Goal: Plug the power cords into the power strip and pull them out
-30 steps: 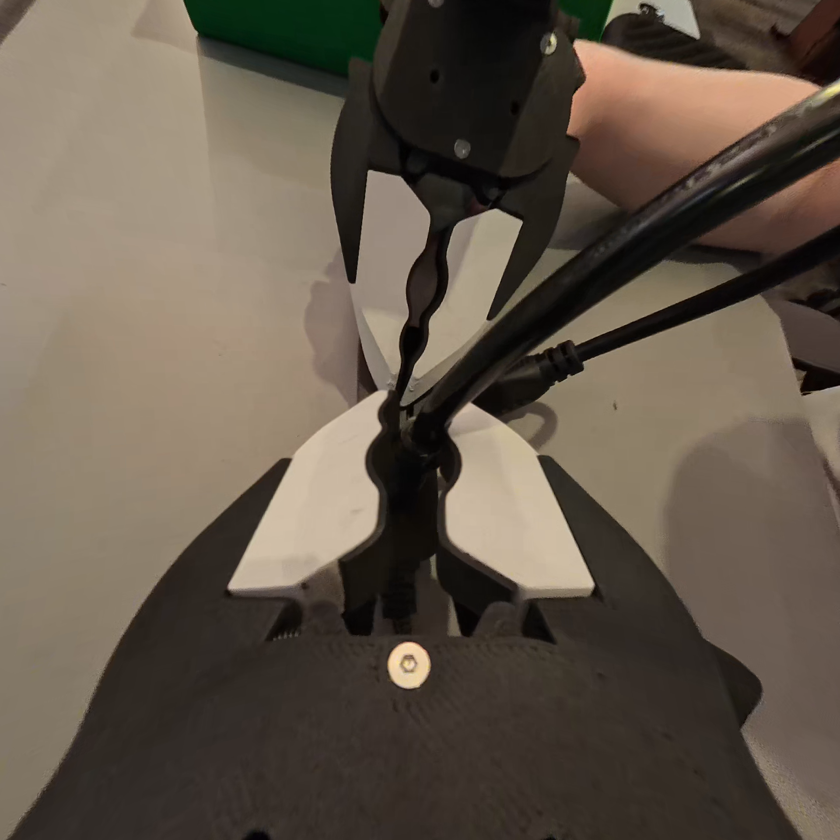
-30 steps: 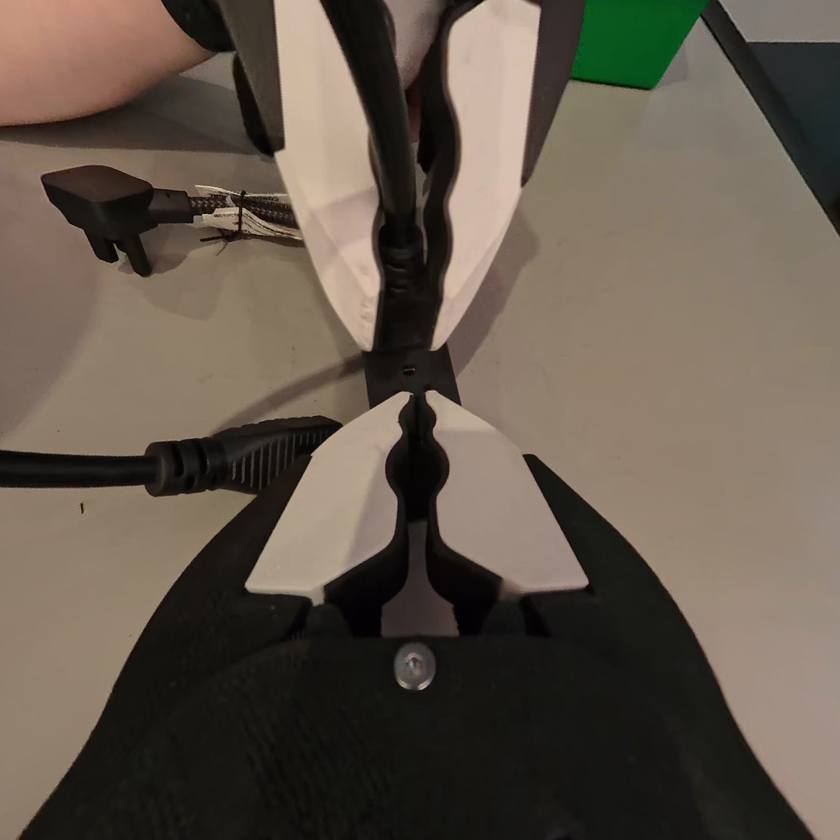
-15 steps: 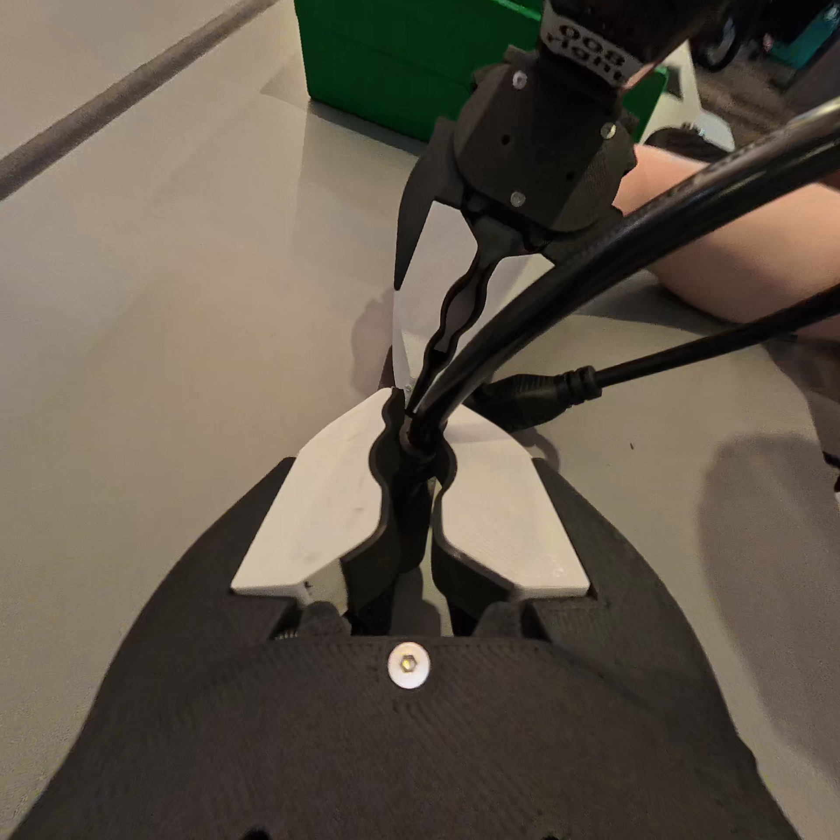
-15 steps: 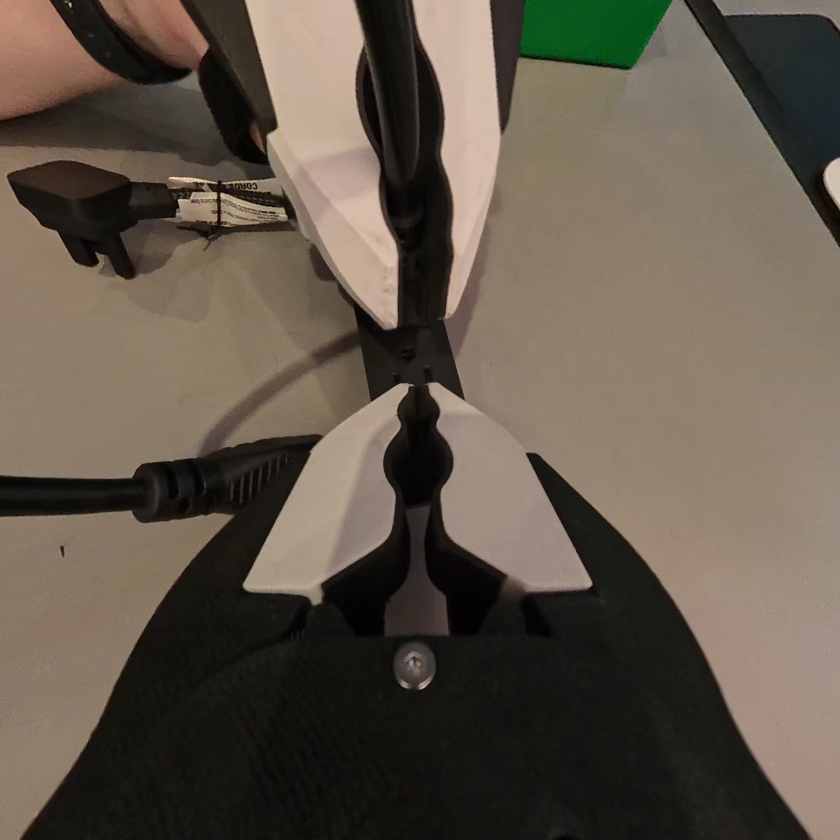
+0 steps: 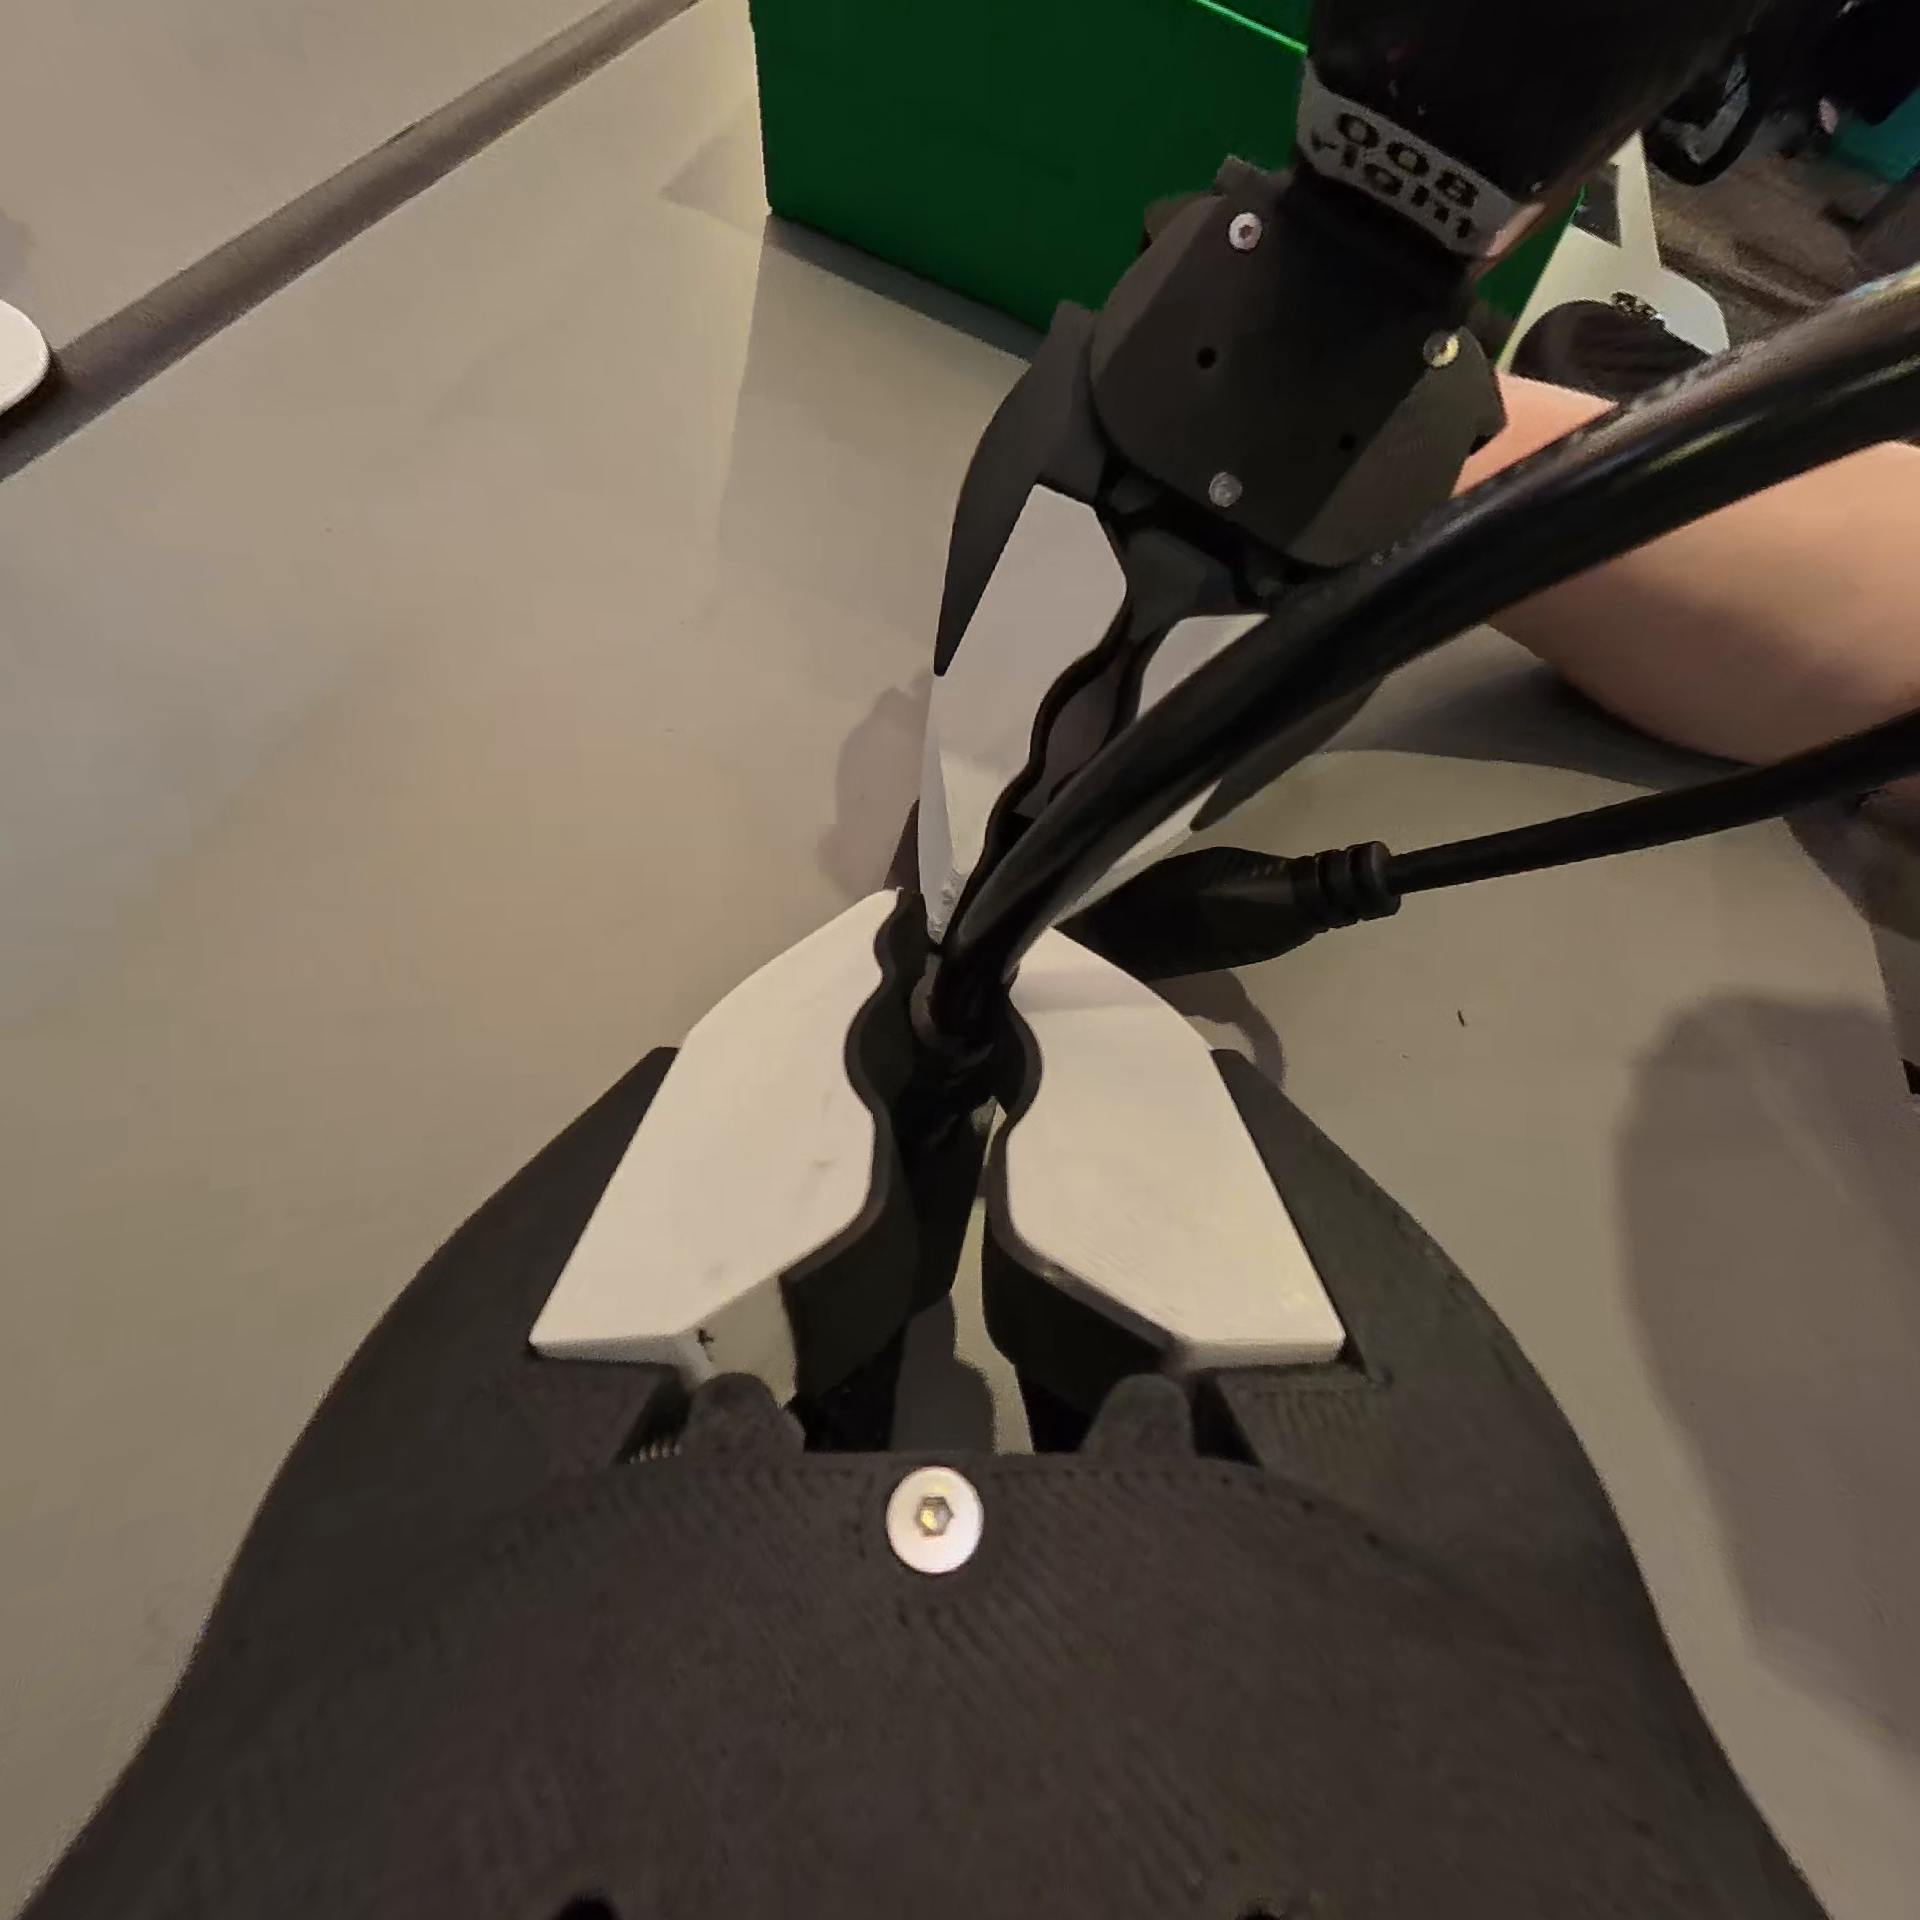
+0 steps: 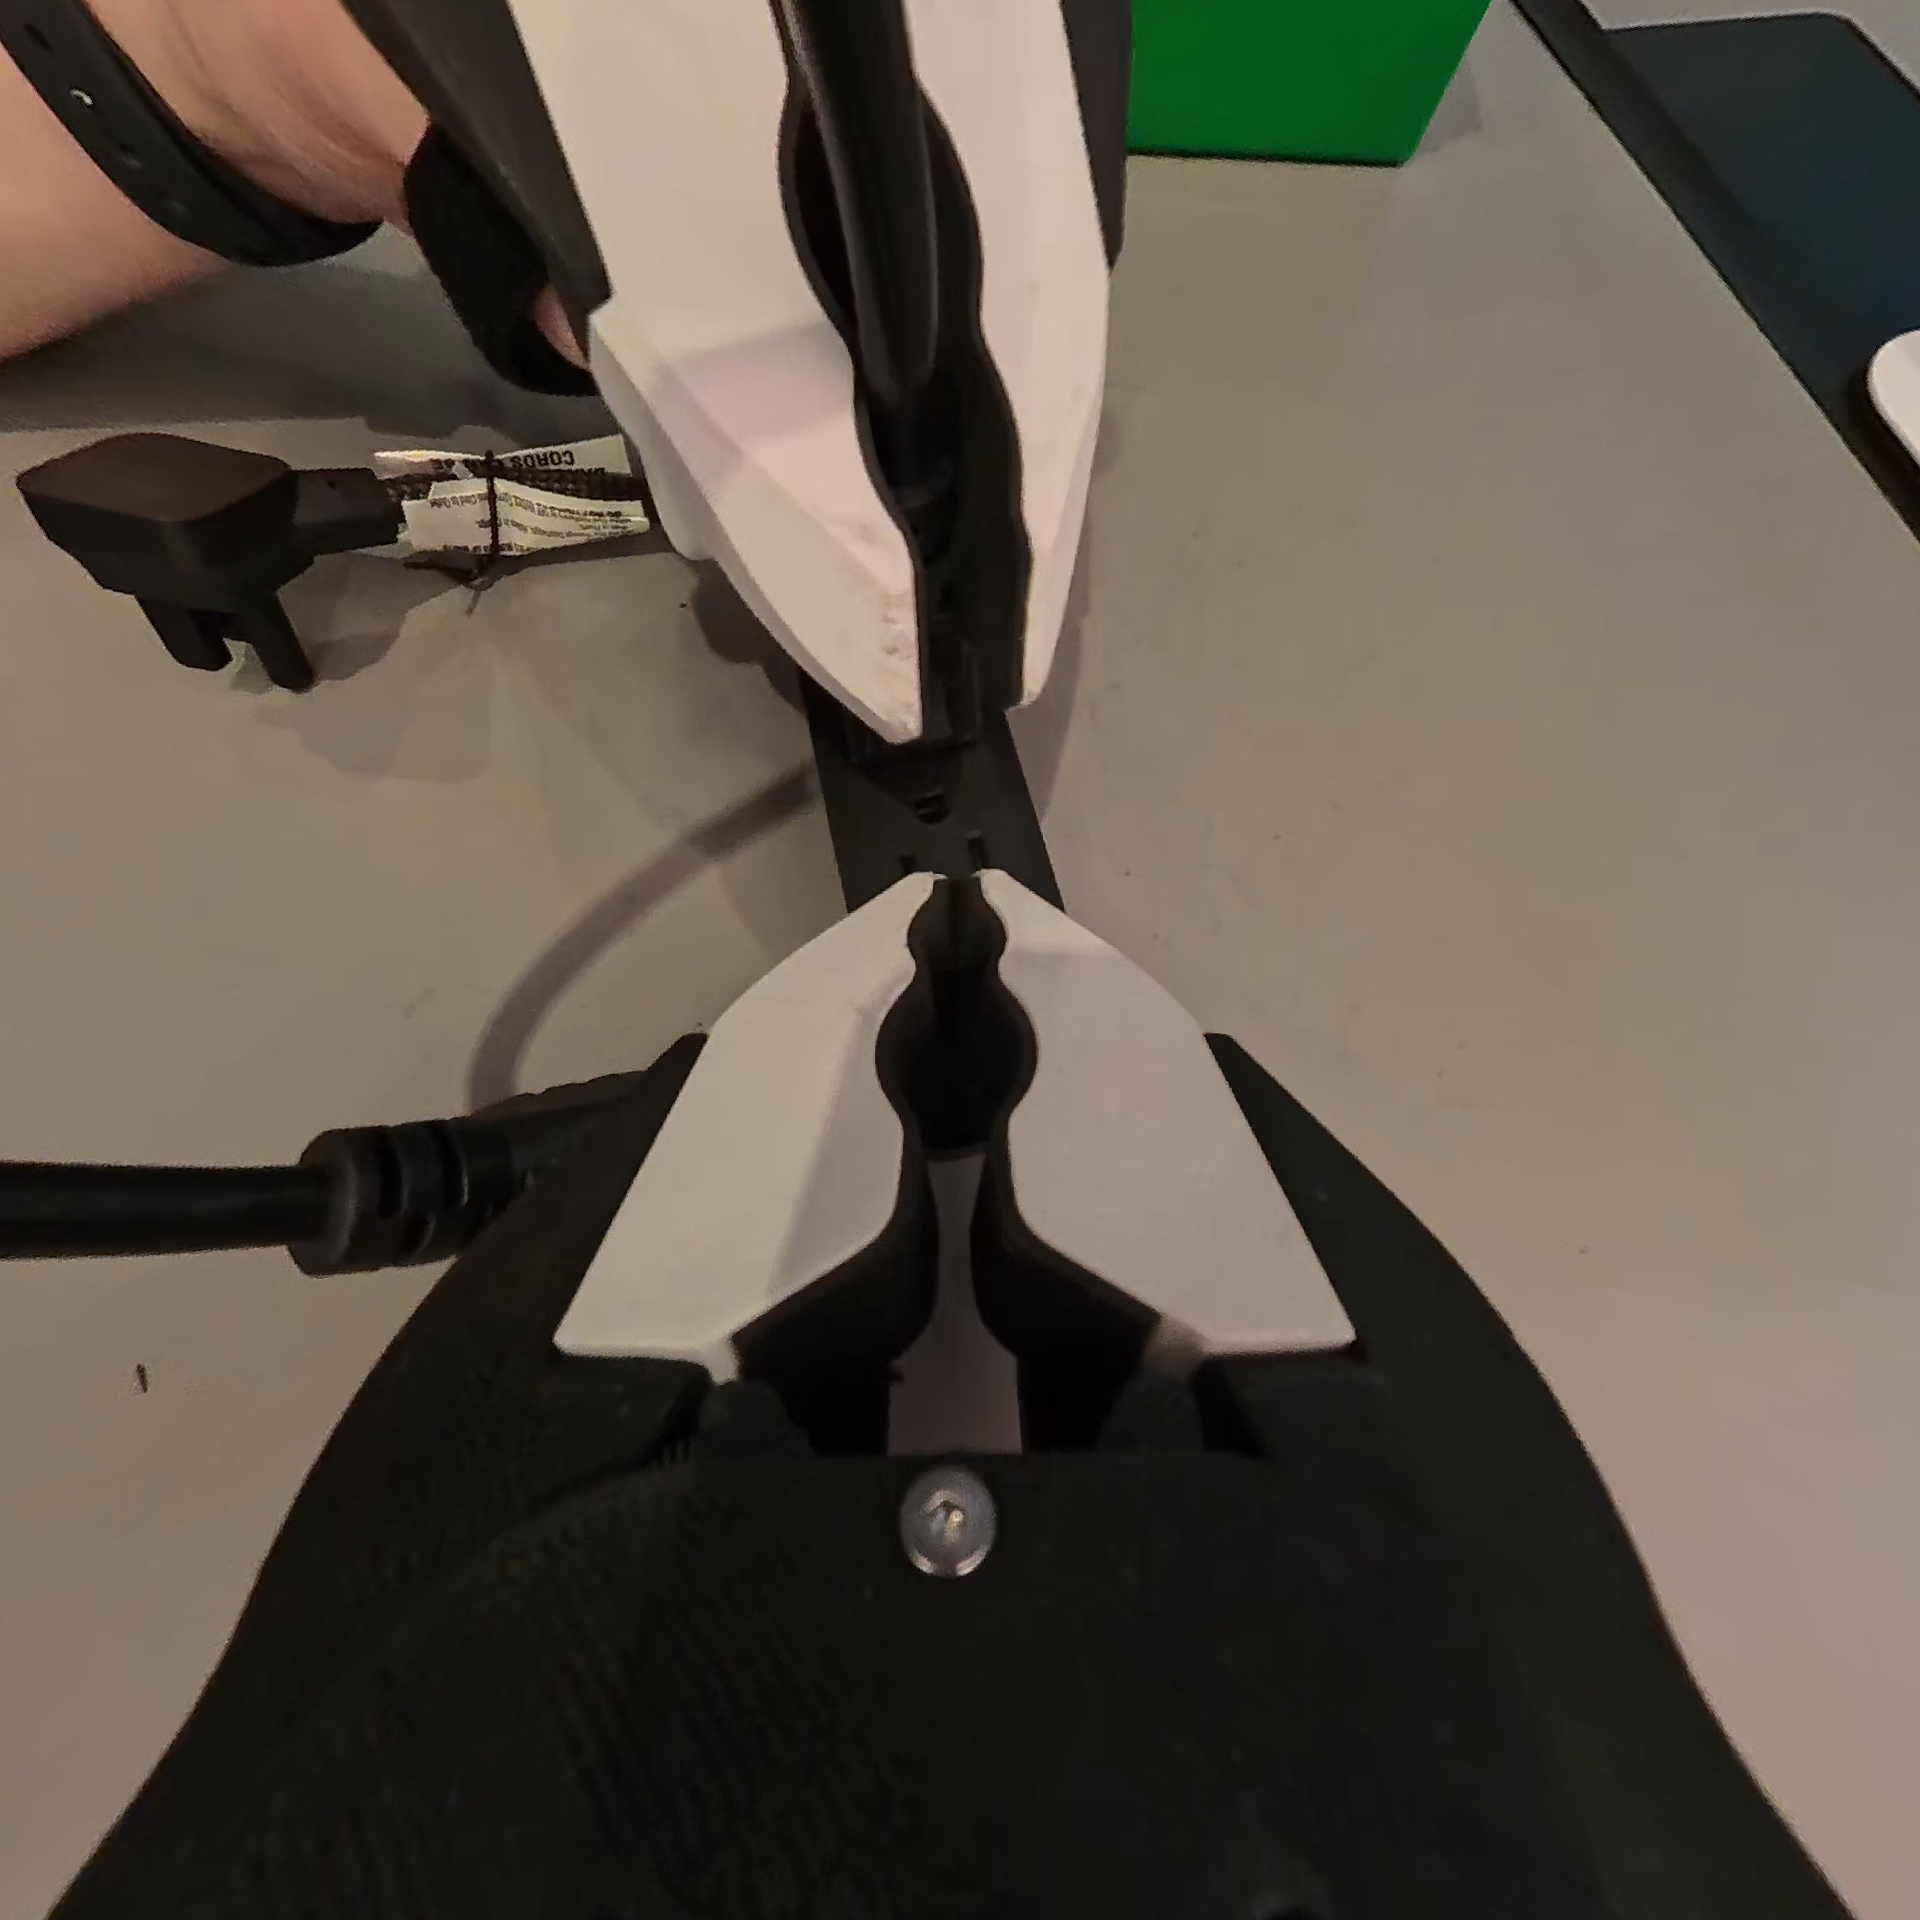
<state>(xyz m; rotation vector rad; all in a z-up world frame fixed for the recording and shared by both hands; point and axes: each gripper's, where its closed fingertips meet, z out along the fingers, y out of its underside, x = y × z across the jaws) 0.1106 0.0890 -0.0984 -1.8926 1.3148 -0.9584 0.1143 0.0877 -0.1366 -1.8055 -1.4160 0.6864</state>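
Observation:
My left gripper (image 5: 961, 935) is shut on the plug end of a thick black power cord (image 5: 1351, 623), which arcs up and to the right. In the right wrist view, the left gripper (image 6: 961, 717) holds that plug just over the narrow black power strip (image 6: 940, 810). My right gripper (image 6: 948, 883) is shut, with its tips down on the strip's near end. A second black plug (image 5: 1226, 904) sits at the strip's side, and it also shows in the right wrist view (image 6: 416, 1195). The sockets are mostly hidden by the fingers.
A loose black three-pin plug (image 6: 156, 520) with a white tag on its cord lies on the grey table (image 6: 1455, 831). A green box (image 5: 935, 135) stands at the back. A person's forearm (image 5: 1714, 675) rests on the table on the right. My right fingertips sit around 4 centimeters from my left ones.
The left gripper has tilted up and drawn slightly back along the strip with the plug in it. More of the strip shows between the two grippers. The right gripper stays shut on the strip.

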